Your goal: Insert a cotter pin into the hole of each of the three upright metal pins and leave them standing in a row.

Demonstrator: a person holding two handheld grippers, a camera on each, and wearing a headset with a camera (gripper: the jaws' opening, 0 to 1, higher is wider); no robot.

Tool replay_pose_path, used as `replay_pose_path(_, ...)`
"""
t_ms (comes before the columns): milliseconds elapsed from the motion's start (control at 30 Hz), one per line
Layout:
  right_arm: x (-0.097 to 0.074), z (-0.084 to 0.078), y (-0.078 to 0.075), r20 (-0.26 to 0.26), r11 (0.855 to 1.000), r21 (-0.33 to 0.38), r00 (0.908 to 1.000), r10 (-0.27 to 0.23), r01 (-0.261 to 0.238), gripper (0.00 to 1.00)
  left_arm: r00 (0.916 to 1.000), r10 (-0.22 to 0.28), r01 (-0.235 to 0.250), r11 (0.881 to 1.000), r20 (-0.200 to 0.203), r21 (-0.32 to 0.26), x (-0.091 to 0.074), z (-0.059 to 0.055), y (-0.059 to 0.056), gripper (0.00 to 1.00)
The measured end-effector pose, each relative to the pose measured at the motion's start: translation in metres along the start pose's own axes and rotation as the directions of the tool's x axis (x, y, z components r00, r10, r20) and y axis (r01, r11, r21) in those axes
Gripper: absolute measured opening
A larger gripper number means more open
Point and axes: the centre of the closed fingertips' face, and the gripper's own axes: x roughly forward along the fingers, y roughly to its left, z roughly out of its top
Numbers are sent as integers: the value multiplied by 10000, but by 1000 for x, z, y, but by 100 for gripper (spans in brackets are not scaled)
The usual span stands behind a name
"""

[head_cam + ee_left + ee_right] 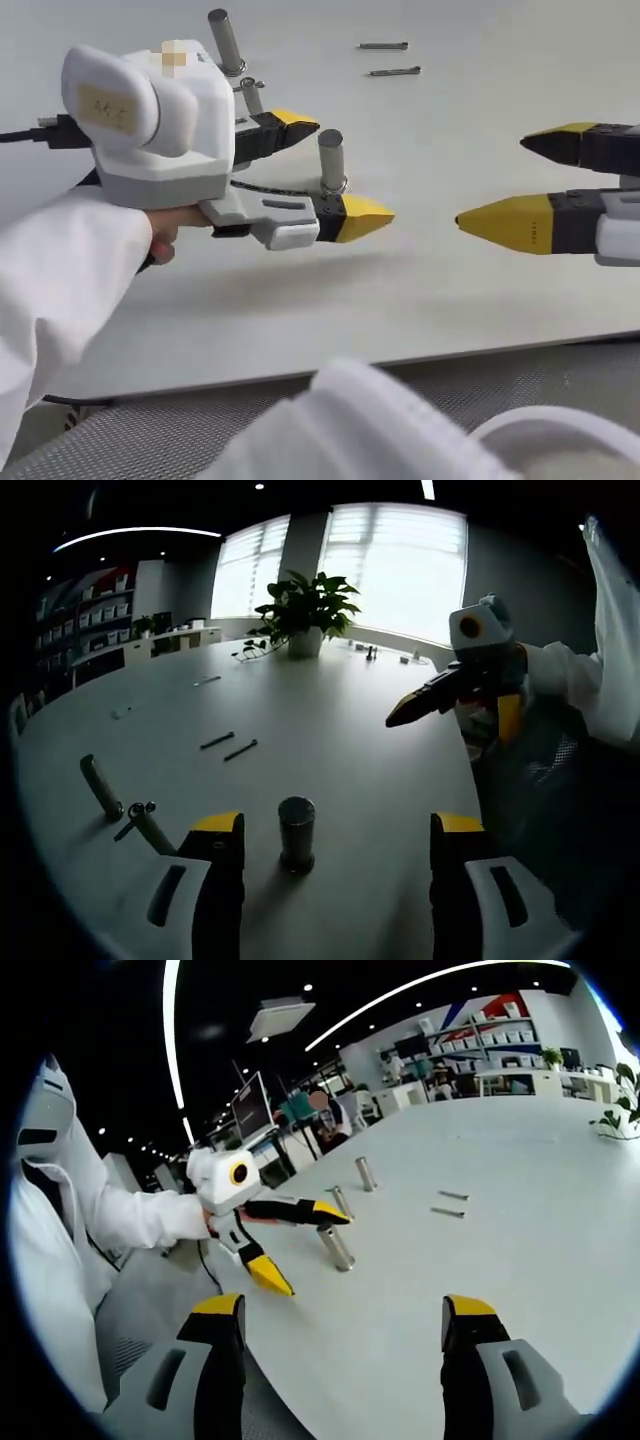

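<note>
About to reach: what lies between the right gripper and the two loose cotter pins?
Nothing: bare table from right gripper to cotter pins, in the right gripper view.

The left gripper (345,170) is held roughly level by a hand (165,235) that comes out of a white sleeve (60,290). Its yellow-tipped jaws are spread wide and point toward the right gripper (495,182). The right gripper sits at the right edge of the head view, with its jaws just as wide apart and aimed back at the left one. The two sets of tips are near each other but not touching, and both grippers hang above the surface (400,300), toward its front edge.
</note>
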Motion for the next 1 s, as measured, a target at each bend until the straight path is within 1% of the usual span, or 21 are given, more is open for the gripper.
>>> replay_pose_path(100, 0, 0, 0, -44, 10000, -8, 10000, -8, 8, 78, 9997, -262, 262, 9995, -28, 177, -4, 1, -6, 84)
replay_pose_path(167, -1, 0, -2, -66, 10000, -34, 10000, -35, 35, 78, 9992, -396, 399, 9988, -113, 276, -7, 0, -9, 92)
replay_pose_path(233, -1, 2, -3, -82, 10000, -55, 10000, -51, 51, 78, 9984, -525, 530, 9984, -220, 214, -9, -3, -12, 100)
replay_pose_path(267, -1, 2, -3, -91, 10000, -65, 9999, -56, 56, 78, 9979, -604, 608, 9981, -252, 134, -11, -4, -13, 99)
replay_pose_path(300, -2, 3, -4, -117, 9999, -117, 9999, -60, 58, 78, 9977, -669, 669, 9977, -64, 42, -13, -3, -15, 99)
replay_pose_path(333, -2, 3, -4, -138, 9999, -148, 9999, -64, 62, 78, 9966, -820, 820, 9966, -38, -100, -14, -4, -17, 99)
replay_pose_path(467, -2, 7, -6, -262, 9995, -325, 9996, -68, 60, 78, 9953, -935, 933, 9956, -246, -88, -21, -9, -21, 99)
replay_pose_path(600, -2, 11, -9, -405, 9986, -523, 9992, -33, 12, 77, 9948, -984, 981, 9951, -255, -119, -26, -11, -22, 99)
replay_pose_path(700, 0, 14, -11, -509, 9978, -656, 9987, 1, -35, 77, 9949, -968, 963, 9952, -288, -188, -30, -14, -22, 99)
replay_pose_path(767, 1, 16, -12, -581, 9971, -764, 9983, 21, -65, 77, 9947, -947, 938, 9953, -403, -244, -32, -16, -22, 99)
replay_pose_path(833, 2, 18, -15, -709, 9957, -917, 9975, 43, -108, 77, 9945, -924, 916, 9956, -493, -174, -35, -18, -22, 99)
replay_pose_path(933, 5, 22, -19, -856, 9939, -1094, 9963, 72, -166, 76, 9955, -833, 823, 9963, -457, -233, -38, -17, -21, 99)
replay_pose_path(1000, 7, 26, -24, -987, 9914, -1303, 9951, 11, -140, 75, 9970, -651, 644, 9977, -420, -193, -39, -16, -18, 99)
